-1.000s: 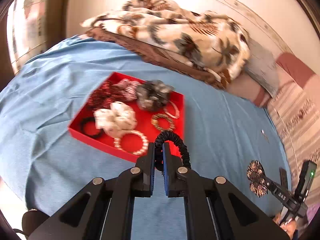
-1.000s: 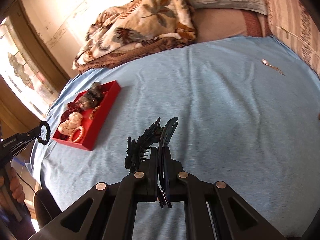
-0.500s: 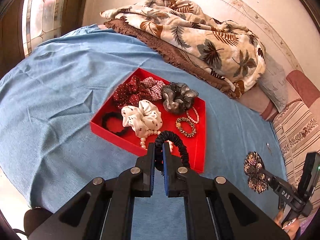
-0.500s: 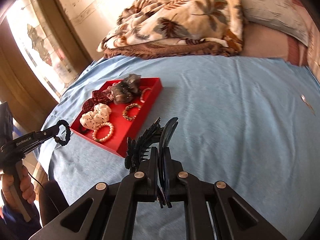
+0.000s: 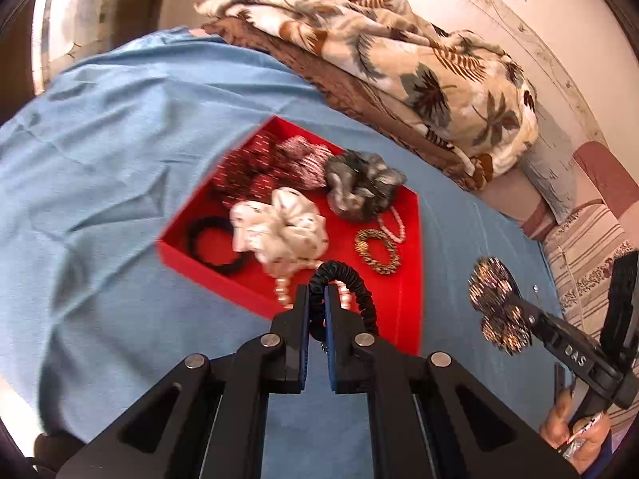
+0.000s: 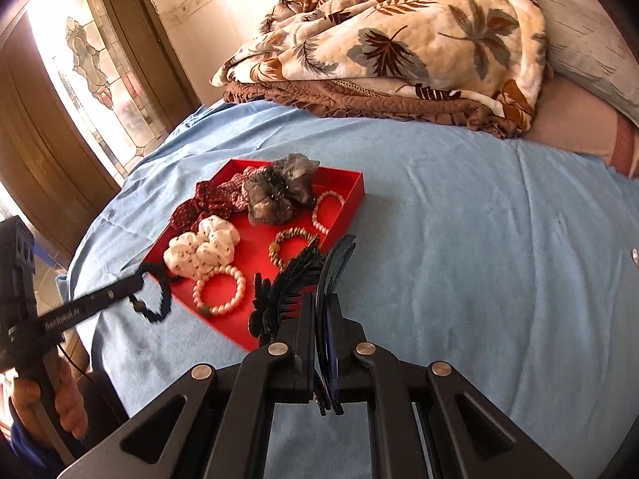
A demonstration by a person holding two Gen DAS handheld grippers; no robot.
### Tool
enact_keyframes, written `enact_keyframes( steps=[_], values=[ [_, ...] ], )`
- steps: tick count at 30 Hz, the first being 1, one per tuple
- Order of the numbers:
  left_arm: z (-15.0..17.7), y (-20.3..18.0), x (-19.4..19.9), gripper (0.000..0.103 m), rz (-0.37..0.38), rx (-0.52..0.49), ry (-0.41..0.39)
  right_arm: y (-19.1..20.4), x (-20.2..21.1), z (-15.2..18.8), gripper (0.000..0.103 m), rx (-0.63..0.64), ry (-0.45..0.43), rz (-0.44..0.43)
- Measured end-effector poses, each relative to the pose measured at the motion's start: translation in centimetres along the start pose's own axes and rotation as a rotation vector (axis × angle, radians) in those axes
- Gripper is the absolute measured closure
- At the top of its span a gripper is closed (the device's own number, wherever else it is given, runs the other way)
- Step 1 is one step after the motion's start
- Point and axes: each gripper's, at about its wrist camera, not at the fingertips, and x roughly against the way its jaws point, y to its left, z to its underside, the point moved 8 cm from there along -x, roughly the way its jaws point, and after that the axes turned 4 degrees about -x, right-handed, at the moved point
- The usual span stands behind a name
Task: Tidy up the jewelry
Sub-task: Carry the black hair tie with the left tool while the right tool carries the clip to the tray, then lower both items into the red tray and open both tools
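Blue bedsheet (image 6: 459, 239) is holding a red tray (image 6: 351, 195) near the middle of the frame, already filling with scrunchies and bracelets; left gripper (image 5: 316, 293) is pinching a black hair tie (image 5: 351, 283) over it; right gripper (image 6: 319, 307) is pinching a black hair clip (image 6: 287, 291); both are still needing dropping in.

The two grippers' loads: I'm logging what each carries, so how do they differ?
The left gripper pinches a black hair tie, a soft ruched loop; the right gripper clamps a black hair clip, rigid, toothed and decorated. The hair tie hangs over the red tray; the hair clip sits nearer its edge. Both are black and firmly held.
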Motion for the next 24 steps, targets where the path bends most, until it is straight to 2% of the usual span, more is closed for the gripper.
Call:
enact_keyframes(
  steps=[6, 13, 19, 24],
  values=[
    [0.0, -1.7, -2.7, 0.096, 0.042, 0.007, 0.034, 0.3, -1.8, -2.0, 0.097, 0.001, 0.000, -0.022],
    [0.5, -3.8, -4.6, 0.096, 0.085, 0.004, 0.047, 1.9, -4.4, -4.8, 0.097, -0.020, 0.017, -0.119],
    [0.8, -4.1, -6.2, 0.096, 0.068, -0.003, 0.061, 4.3, -8.8, -6.0, 0.097, 0.018, 0.096, -0.176],
    [1.1, -2.8, -6.9, 0.096, 0.049, 0.020, 0.071, 6.7, -12.1, -5.4, 0.097, 0.118, 0.167, -0.178]
  ],
)
